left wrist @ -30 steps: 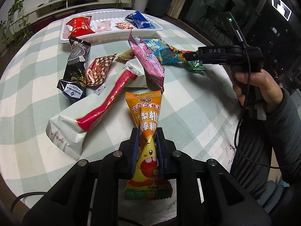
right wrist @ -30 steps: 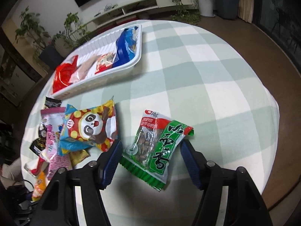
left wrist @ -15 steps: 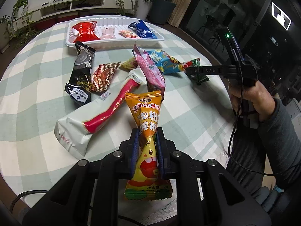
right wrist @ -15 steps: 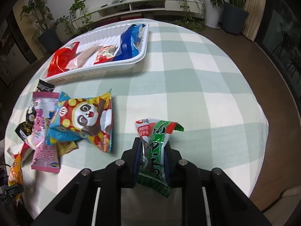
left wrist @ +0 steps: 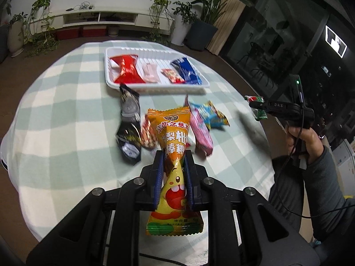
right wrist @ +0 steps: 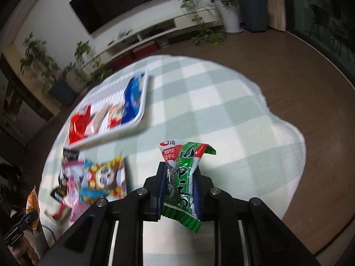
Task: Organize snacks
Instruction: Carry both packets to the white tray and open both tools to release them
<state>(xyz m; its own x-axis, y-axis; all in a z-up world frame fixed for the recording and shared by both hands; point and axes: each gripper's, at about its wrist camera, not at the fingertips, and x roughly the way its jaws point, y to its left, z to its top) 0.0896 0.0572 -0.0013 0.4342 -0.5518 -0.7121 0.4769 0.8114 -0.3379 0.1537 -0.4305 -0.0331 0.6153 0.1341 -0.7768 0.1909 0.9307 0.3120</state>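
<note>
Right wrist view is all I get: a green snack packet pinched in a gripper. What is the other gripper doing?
Observer: The left gripper is shut on an orange crinkly snack packet with a cartoon face.
Operator: Who holds mine?
Observer: A hand in a grey sleeve grips the handle of the right gripper, which is shut on the green foil snack packet.
Operator: Anything lit on it?
Observer: A small green light glows on top.

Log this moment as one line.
left gripper: shut on orange snack packet | right gripper: shut on green snack packet | white plastic tray: four packets
</note>
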